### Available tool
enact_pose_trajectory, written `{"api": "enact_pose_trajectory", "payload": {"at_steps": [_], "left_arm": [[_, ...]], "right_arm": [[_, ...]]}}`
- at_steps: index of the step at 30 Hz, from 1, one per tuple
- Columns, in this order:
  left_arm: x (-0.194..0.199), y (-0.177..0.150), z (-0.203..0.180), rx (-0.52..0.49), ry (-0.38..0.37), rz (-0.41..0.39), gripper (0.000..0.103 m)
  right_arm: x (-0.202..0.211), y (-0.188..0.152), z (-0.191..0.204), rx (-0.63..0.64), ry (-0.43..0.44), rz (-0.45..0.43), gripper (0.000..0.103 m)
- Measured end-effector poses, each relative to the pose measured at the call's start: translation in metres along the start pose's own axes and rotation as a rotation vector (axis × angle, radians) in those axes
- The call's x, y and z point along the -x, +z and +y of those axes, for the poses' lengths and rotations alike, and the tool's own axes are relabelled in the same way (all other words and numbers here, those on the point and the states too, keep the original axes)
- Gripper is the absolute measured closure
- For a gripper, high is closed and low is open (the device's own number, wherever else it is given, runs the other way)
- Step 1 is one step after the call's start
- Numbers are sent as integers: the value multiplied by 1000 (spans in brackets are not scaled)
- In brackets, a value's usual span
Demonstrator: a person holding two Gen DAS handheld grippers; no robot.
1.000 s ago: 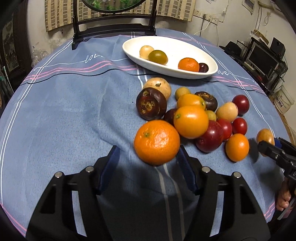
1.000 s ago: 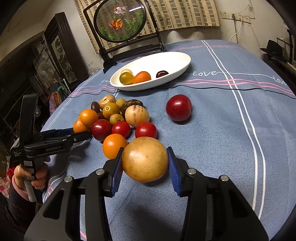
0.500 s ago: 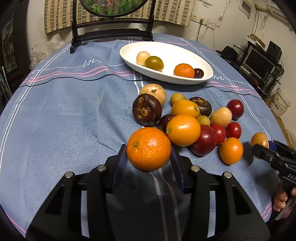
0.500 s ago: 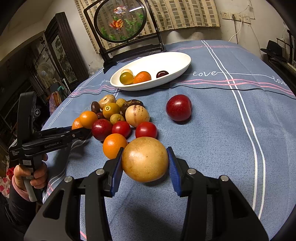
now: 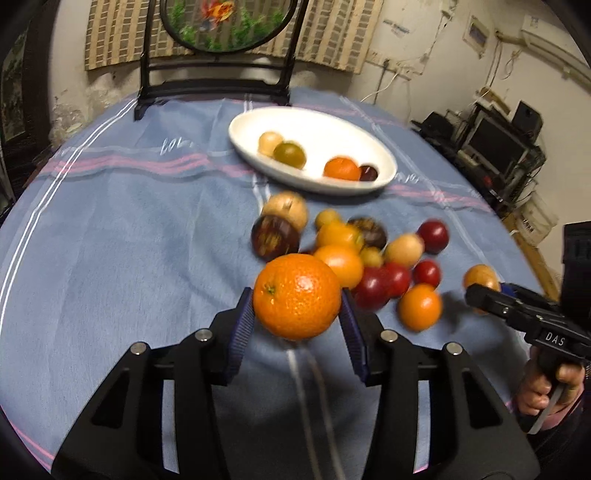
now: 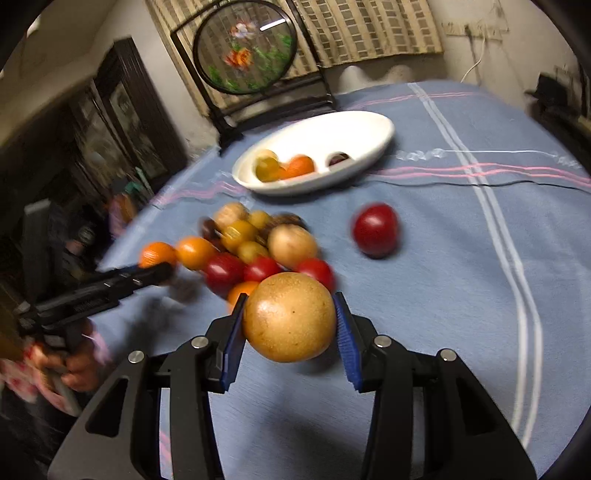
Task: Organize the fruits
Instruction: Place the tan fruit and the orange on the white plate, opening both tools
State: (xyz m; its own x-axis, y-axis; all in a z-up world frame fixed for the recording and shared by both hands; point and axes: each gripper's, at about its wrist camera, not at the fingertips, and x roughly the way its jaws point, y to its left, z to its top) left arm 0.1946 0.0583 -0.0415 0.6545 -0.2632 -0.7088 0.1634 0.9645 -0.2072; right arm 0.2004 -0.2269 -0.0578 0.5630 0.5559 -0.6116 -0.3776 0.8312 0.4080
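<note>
My left gripper [image 5: 297, 325] is shut on a large orange [image 5: 297, 295] and holds it above the blue cloth. My right gripper [image 6: 290, 332] is shut on a round tan fruit [image 6: 290, 321], also lifted off the cloth. A pile of several mixed fruits [image 5: 354, 251] lies in the middle of the table; it also shows in the right wrist view [image 6: 251, 247]. A white oval dish [image 5: 354, 133] behind the pile holds several fruits; it also shows in the right wrist view [image 6: 362, 129]. A lone red fruit [image 6: 375, 229] sits right of the pile.
A round framed screen on a black stand [image 5: 218, 22] stands at the table's far edge. The other hand-held gripper shows at the right edge of the left wrist view [image 5: 517, 314] and at the left of the right wrist view [image 6: 92, 291]. Electronics [image 5: 495, 140] stand beyond the table.
My left gripper closed on the orange and lifted it. My right gripper lifted the tan fruit off the cloth. Both views tilted up and are motion-blurred.
</note>
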Motion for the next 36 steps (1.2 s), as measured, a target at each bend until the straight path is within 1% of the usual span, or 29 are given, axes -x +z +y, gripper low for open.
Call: {"api": "enact_pose_trajectory", "payload": {"at_steps": [1, 3, 5, 7, 10, 12, 13, 16, 19, 21, 24, 29, 31, 33, 34, 35, 36], "left_arm": [[1, 9, -1, -6, -11, -9, 56], [0, 24, -5, -22, -20, -22, 56], [-3, 43, -10, -49, -21, -41, 56], [-11, 65, -15, -75, -17, -63, 56], [-29, 97, -20, -86, -28, -67, 56], [-51, 122, -24, -98, -20, -55, 56], [-58, 130, -24, -102, -16, -47, 56], [-94, 158, -29, -111, -8, -6, 56], [-126, 177, -33, -127, 24, 34, 56], [-144, 185, -34, -132, 36, 59, 56], [-163, 190, -32, -129, 38, 91, 56], [-184, 187, -31, -146, 71, 127, 56], [-192, 185, -28, -142, 86, 145, 56], [-195, 183, -27, -137, 103, 161, 55], [-192, 183, -27, -137, 110, 159, 55], [-186, 183, -29, -136, 119, 152, 51], [-179, 184, -30, -138, 118, 131, 43]], "right_arm": [[0, 7, 3, 5, 3, -16, 58], [-1, 26, 12, 44, -32, -65, 58], [-6, 49, 15, 58, -48, -103, 58], [-14, 70, 15, 55, -57, -132, 57], [-31, 99, 12, 69, -106, -158, 58], [-50, 118, 6, 73, -147, -150, 58], [-62, 128, 1, 70, -164, -133, 58], [-88, 144, -11, 59, -189, -86, 58], [-112, 158, -21, 73, -245, -39, 58], [-125, 161, -29, 63, -258, -3, 58], [-139, 165, -39, 44, -253, 36, 58], [-153, 167, -45, 63, -272, 76, 57], [-159, 167, -46, 68, -273, 112, 57], [-160, 169, -44, 77, -269, 125, 49], [-155, 170, -41, 88, -280, 116, 47], [-151, 171, -39, 96, -285, 108, 44], [-142, 172, -36, 108, -287, 89, 44]]}}
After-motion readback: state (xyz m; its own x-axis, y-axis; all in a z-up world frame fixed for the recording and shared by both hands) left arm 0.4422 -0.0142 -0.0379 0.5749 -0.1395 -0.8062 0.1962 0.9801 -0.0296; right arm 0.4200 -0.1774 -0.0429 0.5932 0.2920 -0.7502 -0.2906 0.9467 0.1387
